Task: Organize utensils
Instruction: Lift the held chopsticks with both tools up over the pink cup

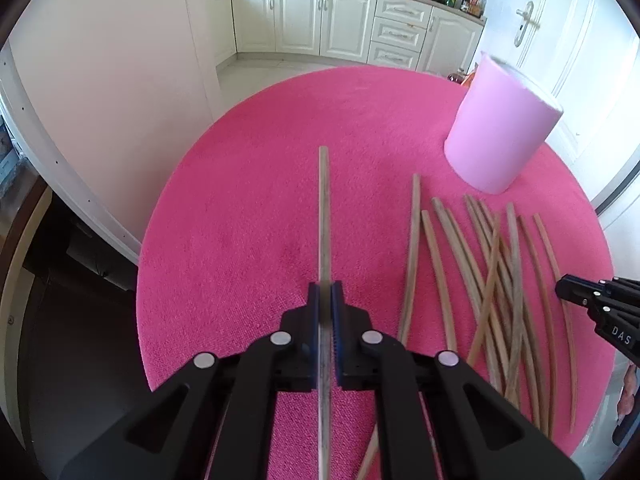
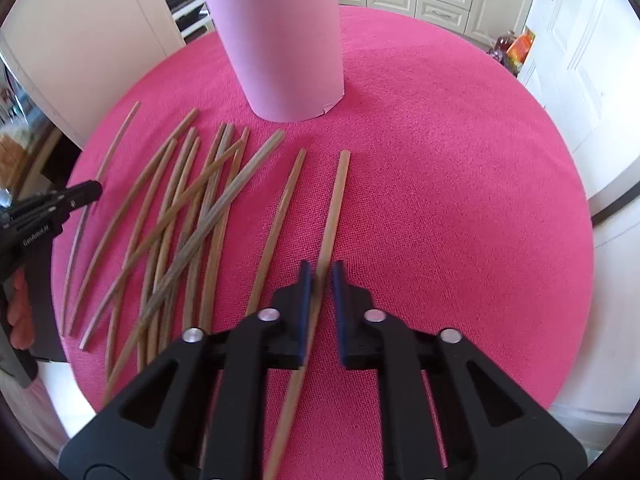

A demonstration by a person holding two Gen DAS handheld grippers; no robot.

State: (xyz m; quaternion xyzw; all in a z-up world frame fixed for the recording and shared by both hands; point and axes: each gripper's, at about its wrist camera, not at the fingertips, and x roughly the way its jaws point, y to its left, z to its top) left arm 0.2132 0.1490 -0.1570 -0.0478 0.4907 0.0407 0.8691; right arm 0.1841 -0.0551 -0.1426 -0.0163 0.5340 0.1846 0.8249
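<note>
- Your left tool [image 1: 325, 300] pinches one chopstick [image 1: 324, 216].
- Your right tool [image 2: 319, 280] is narrow around another stick [image 2: 334, 208].
- More sticks [image 2: 192, 208] lie before the pink cup [image 2: 280, 40], near the bench's [image 2: 460, 200] far edge.

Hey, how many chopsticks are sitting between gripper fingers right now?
2. The first chopstick is clamped in the left gripper; the second chopstick lies inside the right gripper, not clearly squeezed.

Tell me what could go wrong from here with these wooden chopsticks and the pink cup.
The left gripper pinches one long wooden chopstick near its end, so it could swing or slip. The right gripper has jaws apart around another chopstick and may miss it. The tall pink cylindrical cup might tip if struck.
</note>
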